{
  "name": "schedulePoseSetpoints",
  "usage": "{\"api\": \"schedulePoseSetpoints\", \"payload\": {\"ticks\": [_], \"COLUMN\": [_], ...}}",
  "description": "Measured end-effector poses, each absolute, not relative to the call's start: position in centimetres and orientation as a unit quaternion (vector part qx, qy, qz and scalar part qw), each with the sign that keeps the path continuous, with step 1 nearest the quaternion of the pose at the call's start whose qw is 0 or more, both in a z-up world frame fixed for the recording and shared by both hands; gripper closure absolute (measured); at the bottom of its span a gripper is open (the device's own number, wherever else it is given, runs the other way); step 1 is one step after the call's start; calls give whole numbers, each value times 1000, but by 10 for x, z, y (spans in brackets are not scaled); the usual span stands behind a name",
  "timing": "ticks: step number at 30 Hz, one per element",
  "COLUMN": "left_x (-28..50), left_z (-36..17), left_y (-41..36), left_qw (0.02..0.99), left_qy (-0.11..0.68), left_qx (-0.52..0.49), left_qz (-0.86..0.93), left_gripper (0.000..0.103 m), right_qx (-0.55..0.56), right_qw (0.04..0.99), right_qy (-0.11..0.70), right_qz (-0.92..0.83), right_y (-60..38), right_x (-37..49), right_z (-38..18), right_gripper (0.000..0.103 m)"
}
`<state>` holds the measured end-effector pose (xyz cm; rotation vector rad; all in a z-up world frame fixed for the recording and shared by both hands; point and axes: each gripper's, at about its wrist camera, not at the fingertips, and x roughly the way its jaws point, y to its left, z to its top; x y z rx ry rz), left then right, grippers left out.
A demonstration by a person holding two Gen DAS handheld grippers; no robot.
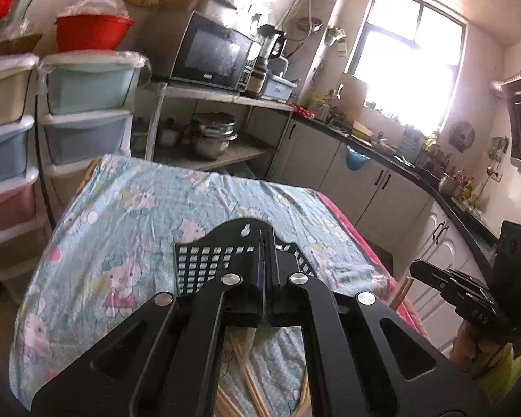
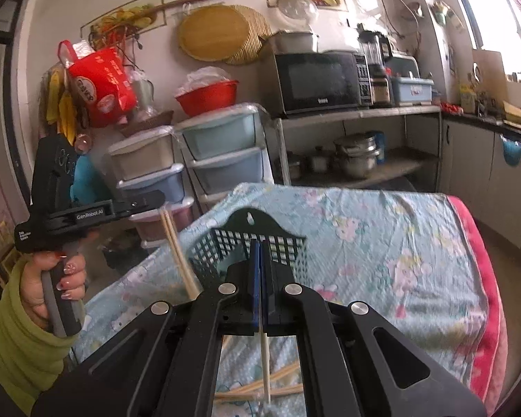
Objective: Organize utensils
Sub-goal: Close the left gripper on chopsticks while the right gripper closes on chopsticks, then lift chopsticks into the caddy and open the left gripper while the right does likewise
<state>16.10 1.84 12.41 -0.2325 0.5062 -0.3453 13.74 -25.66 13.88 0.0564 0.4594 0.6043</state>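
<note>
Left tool (image 2: 159,196) is clenched on a pair of chopsticks (image 2: 177,246). The two sticks hang slanting down from its tip, and their lower ends are hidden behind the right tool (image 2: 260,243). That one is clenched too, its blue pads pinching a single chopstick (image 2: 266,358) that drops straight down beneath it.

Counted: two tools, three chopsticks held, and one black lattice basket (image 2: 208,246). The basket stands just ahead of both tips on the cloth-covered counter (image 2: 382,260), with its arched back plate upright. Under the tools more loose chopsticks (image 2: 260,387) lie crossed on the cloth. At least three show, but the tool bodies hide the rest, so I cannot give a full count.

A hand (image 2: 57,274) in a green sleeve (image 2: 14,340) grips the left tool's handle, holding it raised beside the right tool and about level, both tips aimed toward the basket. Of the other hand only a sliver shows behind its tool in the left wrist view.

Beyond the counter stand two towers of pastel drawers (image 2: 222,160) with a red bowl (image 2: 208,95) on top. Right of them a shelf carries a microwave (image 2: 319,80), with steel pots (image 2: 357,156) below it. Further right run white cabinets under a bright window (image 1: 406,59). Nothing stands between the tips and the basket's open top.
</note>
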Motion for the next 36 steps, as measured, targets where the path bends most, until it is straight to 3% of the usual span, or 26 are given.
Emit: {"api": "schedulePoseSetpoints", "payload": {"ticks": [18, 36], "left_x": [168, 195], "left_z": [178, 224], "left_y": [13, 23], "left_qw": [960, 971], "left_qy": [188, 137], "left_qx": [-95, -107], "left_qz": [-184, -165], "left_gripper": [103, 103], "right_qx": [26, 44], "right_qw": [939, 942], "right_qy": [139, 126], "right_qz": [313, 309], "right_y": [-235, -223], "right_x": [152, 196], "right_z": [205, 232], "right_gripper": [102, 102]}}
